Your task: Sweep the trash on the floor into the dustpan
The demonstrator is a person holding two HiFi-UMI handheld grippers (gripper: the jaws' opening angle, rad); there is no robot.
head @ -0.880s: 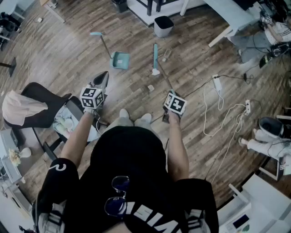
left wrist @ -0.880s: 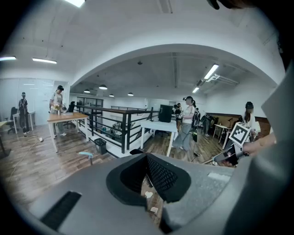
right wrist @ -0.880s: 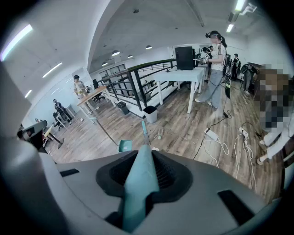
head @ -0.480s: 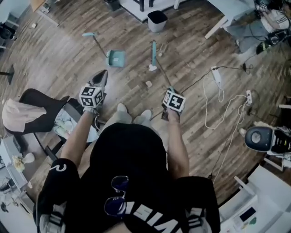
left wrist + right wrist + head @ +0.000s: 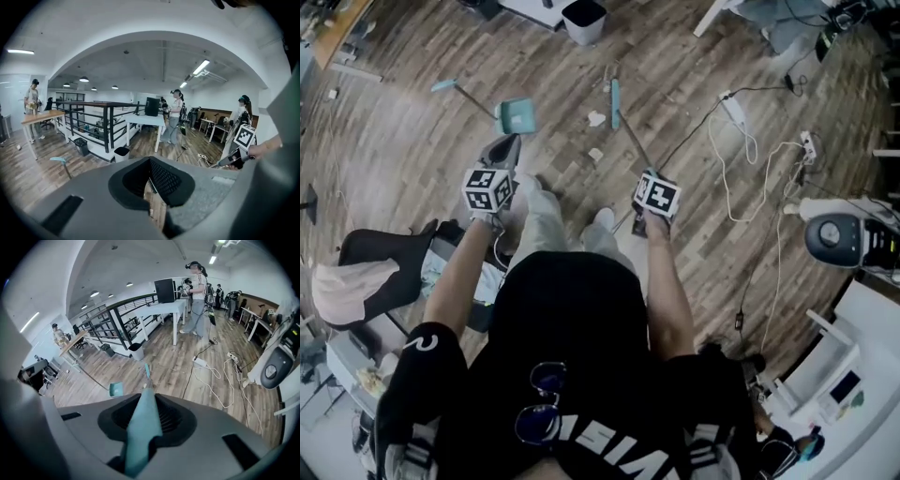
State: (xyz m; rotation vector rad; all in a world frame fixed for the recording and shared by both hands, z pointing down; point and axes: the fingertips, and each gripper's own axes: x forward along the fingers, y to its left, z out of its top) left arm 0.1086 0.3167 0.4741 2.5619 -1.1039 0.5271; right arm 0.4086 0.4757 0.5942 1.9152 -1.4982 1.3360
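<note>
- The dustpan (image 5: pixel 517 114) sits on the wood floor (image 5: pixel 412 159) in the upper left of the head view. Its long handle slants away toward the upper left, and its tray shows plain teal.
- A dark-lined bin (image 5: pixel 584 19) stands at the top edge. I cannot tell what is inside it.
- The trash (image 5: pixel 595 155) is a few pale scraps on the floor, upper centre. One lies just beside the broom head (image 5: pixel 615 101) and another lies nearer the person's feet, to the right of the dustpan.
- The right gripper (image 5: pixel 654 199) is right of centre, with the forearm stretched forward. Its jaws are clamped on the teal broom handle (image 5: pixel 140 427), which runs up and away to the head near the scraps.
- The left gripper (image 5: pixel 508 155) is left of centre, held out level with the right one on a straight arm. It points toward the dustpan but is well apart from it. Its jaws are drawn almost together, with only a sliver of floor between them, and they grip nothing.
</note>
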